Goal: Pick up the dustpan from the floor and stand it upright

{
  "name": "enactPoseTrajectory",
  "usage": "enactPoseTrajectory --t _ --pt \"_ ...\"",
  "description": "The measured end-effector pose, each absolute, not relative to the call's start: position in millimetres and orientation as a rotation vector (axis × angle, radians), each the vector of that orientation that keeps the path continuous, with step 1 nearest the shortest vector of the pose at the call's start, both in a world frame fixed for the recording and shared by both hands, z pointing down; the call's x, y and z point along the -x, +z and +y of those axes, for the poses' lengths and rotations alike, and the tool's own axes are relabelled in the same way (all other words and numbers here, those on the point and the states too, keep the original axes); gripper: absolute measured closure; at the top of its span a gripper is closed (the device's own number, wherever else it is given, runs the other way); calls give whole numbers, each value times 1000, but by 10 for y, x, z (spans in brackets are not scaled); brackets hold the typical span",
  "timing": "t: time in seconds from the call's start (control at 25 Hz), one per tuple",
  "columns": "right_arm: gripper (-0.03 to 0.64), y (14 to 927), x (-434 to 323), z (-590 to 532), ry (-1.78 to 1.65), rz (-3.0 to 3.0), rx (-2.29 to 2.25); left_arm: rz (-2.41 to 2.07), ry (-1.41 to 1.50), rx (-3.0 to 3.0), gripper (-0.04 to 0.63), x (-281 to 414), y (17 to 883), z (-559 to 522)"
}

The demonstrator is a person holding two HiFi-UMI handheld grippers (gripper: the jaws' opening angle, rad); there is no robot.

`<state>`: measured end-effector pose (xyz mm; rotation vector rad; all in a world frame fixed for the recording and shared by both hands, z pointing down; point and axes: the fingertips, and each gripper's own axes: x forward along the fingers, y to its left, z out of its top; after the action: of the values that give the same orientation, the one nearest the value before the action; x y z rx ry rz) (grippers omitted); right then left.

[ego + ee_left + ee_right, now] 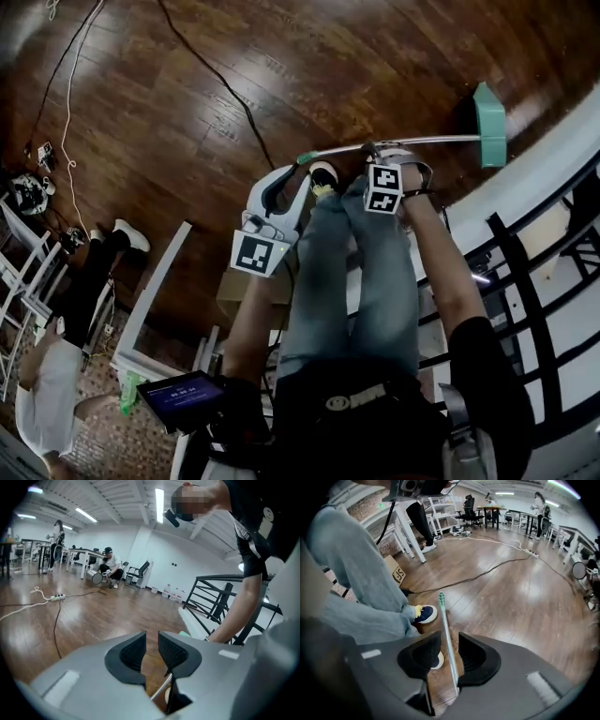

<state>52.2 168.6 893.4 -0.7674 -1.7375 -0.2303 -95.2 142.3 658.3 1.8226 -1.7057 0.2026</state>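
The dustpan lies on the wooden floor, its green pan [489,122] at the right and its long metal handle [422,142] running left to a green grip tip [307,157]. My right gripper [373,151] points steeply down over the handle's middle. In the right gripper view its jaws [449,653] stand open, with the handle [447,639] running between them close to the right pad. My white left gripper [301,172] hovers by the grip end. Its jaws [152,651] show a narrow gap with nothing between the pads, and the handle [161,689] shows below them.
My own legs and a shoe [323,175] stand right beside the handle. A black cable [211,70] and a white cable [67,103] cross the floor. A black railing [525,272] and white ledge run along the right. A person [84,291] and white table frames [150,291] are at the left.
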Motion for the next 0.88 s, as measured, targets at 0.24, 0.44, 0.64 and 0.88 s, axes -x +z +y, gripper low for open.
enactPoseTrajectory --t 0.24,0.44,0.64,0.88 --pt "491 9847 -681 1862 -311 -1607 853 -1664 220 -1835 497 922 7357 1407" --pt "477 10275 -777 1977 -450 -1502 966 -1643 246 -1854 577 824 7675 1376" --pt "463 10503 -717 2082 -490 -1521 988 -1674 222 -1814 577 899 7780 1402" --pt "475 10750 -825 2178 -494 -1475 1024 -1714 209 -1801 577 1010 7755 1452"
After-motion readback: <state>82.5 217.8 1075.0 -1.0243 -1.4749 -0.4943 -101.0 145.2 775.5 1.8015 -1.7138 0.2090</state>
